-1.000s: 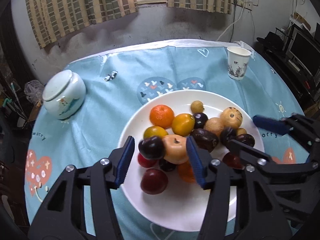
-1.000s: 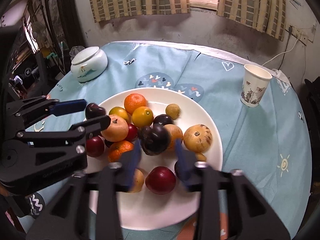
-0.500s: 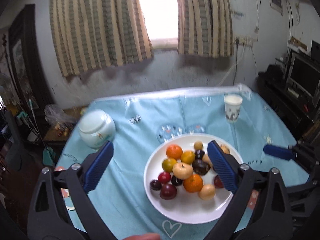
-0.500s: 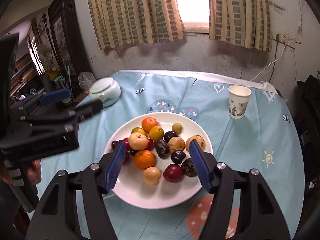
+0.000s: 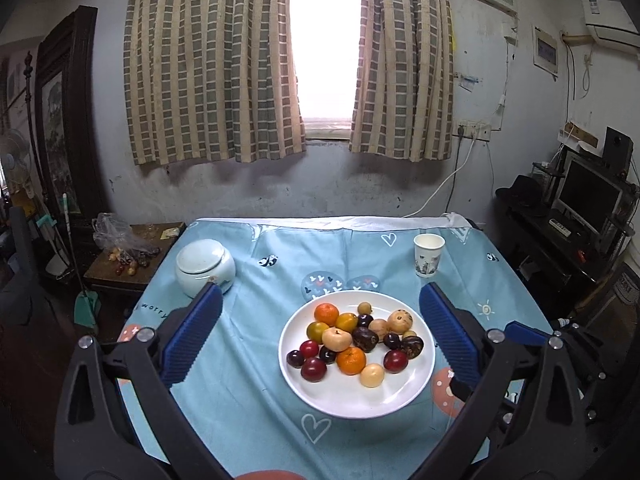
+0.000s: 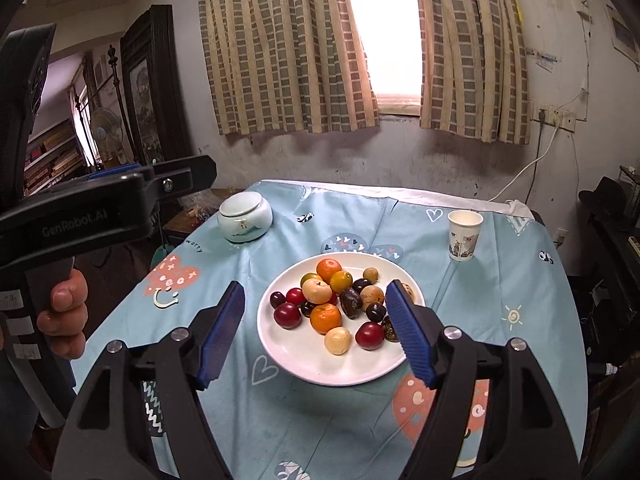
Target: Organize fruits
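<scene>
A white plate on the blue tablecloth holds several fruits: oranges, red plums, dark plums and pale round fruits. It also shows in the right wrist view with an orange in the middle. My left gripper is open and empty, held high and back from the plate. My right gripper is open and empty, also raised above the table's near side. The left gripper's body shows at the left of the right wrist view.
A lidded white ceramic jar stands at the table's back left. A paper cup stands at the back right. A side table with loose fruits is left of the table. A desk with a monitor is on the right.
Both grippers let go of dark plums onto the plate, opened wide and drew up and back from the plate. The whole table now shows.
</scene>
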A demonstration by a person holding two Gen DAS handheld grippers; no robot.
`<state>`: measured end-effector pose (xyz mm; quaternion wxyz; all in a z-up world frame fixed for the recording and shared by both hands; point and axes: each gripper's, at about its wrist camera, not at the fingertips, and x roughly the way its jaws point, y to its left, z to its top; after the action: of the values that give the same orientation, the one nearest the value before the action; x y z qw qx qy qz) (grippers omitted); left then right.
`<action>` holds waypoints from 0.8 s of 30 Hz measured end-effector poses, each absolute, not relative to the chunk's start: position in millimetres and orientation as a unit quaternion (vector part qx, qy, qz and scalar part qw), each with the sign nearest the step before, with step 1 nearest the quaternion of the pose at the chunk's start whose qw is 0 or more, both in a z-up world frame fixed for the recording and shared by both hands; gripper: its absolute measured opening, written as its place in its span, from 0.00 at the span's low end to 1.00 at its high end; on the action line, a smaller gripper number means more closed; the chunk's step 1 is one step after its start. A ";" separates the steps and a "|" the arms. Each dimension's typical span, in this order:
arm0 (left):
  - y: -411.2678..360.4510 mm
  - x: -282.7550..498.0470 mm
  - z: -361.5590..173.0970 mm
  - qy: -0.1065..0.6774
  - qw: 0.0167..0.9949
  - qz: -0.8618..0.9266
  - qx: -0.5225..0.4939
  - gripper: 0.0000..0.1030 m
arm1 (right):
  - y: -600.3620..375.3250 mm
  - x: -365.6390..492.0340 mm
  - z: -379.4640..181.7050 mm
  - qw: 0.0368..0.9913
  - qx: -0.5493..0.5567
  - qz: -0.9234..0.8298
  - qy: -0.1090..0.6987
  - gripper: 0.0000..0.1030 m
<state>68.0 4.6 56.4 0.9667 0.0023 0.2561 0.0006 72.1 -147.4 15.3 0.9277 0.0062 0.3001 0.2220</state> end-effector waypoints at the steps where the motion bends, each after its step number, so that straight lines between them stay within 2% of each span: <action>1: 5.6 65.7 57.6 0.258 0.966 0.003 0.000 0.97 | -146.9 69.3 17.0 0.929 0.006 0.219 0.299 0.71; 24: 21.2 23.5 83.3 0.230 0.972 0.038 0.005 0.97 | -128.2 28.9 33.7 0.935 -0.011 0.222 0.275 0.74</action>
<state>23.5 21.2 83.3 0.9725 0.0053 0.2299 0.0375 28.9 -128.2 33.7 0.9354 -0.0112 0.2751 0.2220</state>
